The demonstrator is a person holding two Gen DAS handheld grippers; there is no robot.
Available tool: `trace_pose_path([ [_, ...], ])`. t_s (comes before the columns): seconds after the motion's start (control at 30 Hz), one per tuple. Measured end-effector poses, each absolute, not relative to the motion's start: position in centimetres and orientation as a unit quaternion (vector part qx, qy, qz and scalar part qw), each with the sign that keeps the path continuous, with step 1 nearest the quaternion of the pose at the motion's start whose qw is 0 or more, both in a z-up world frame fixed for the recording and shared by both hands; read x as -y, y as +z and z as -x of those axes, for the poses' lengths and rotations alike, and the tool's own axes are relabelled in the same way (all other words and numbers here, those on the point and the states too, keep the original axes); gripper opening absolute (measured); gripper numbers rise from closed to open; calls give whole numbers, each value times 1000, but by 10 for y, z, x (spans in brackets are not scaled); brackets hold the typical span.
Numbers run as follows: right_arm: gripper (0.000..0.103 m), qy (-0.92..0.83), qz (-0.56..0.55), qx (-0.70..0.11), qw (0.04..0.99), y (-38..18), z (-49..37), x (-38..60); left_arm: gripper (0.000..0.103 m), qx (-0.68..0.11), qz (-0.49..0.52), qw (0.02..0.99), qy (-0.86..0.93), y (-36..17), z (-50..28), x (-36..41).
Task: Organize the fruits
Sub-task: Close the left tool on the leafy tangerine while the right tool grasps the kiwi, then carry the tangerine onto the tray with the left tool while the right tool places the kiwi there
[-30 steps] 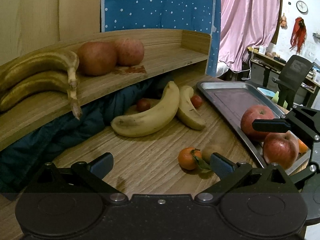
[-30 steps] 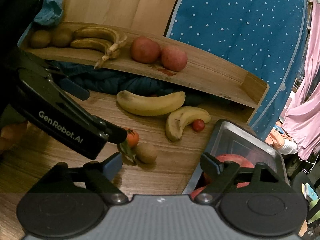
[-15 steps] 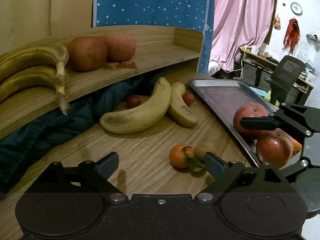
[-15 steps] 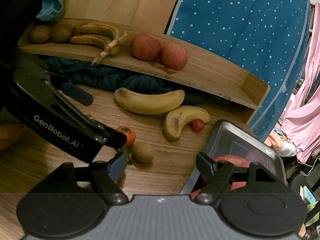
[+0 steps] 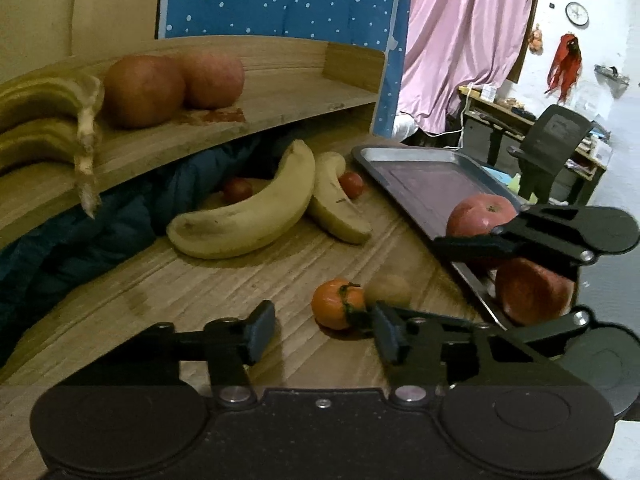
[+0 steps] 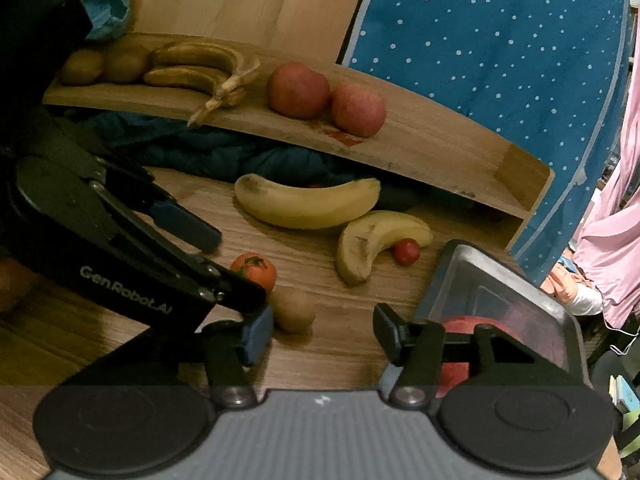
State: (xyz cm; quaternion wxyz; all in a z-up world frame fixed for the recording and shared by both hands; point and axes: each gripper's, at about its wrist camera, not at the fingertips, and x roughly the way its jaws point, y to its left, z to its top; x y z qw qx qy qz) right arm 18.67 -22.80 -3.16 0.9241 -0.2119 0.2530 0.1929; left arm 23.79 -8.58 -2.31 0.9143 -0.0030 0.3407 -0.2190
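On the wooden table lie two yellow bananas (image 5: 248, 216) (image 6: 304, 208), a tangerine (image 5: 338, 308) (image 6: 256, 270), a kiwi (image 5: 388, 290) (image 6: 292, 310) and small red tomatoes (image 5: 351, 184). The wooden shelf (image 5: 280, 104) holds two apples (image 5: 144, 90) and two dark bananas (image 5: 44, 120). A metal tray (image 5: 420, 176) at right holds two red apples (image 5: 480, 214). My left gripper (image 5: 324, 334) is open and empty, just short of the tangerine. My right gripper (image 6: 322, 336) is open and empty, near the kiwi and the tray's corner.
A dark blue cloth (image 5: 80, 232) is bunched under the shelf. Two kiwis (image 6: 104, 66) sit at the shelf's far left. A dotted blue fabric (image 6: 480, 40) hangs behind. A pink curtain (image 5: 460, 40) and an office chair (image 5: 556, 140) are off to the right.
Both grippers have moved forward and lower toward the tangerine and kiwi. Their jaws have narrowed somewhat but stay open. No fruit has moved.
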Motion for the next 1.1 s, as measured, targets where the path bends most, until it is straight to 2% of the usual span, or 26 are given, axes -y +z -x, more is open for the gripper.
trace_pose_path([
  [0.1,54,198,210,-259,922,-35,-190,226,47,-339,6,914,-222,-24,-239,86],
  [0.23,50,200,202,-261,922,-36,-192,225,47,-339,15,914,-222,-26,-243,85],
  [0.37,40,207,194,-266,921,-37,-195,226,46,-338,16,915,-221,-26,-246,85],
  [0.47,33,215,186,-270,920,-37,-196,226,35,-339,23,912,-229,-26,-247,84],
  [0.53,29,219,183,-271,919,-37,-197,225,33,-339,25,913,-227,-27,-246,84],
  [1.1,28,193,126,-249,941,-38,-164,227,31,-323,25,925,-199,-17,-233,79],
])
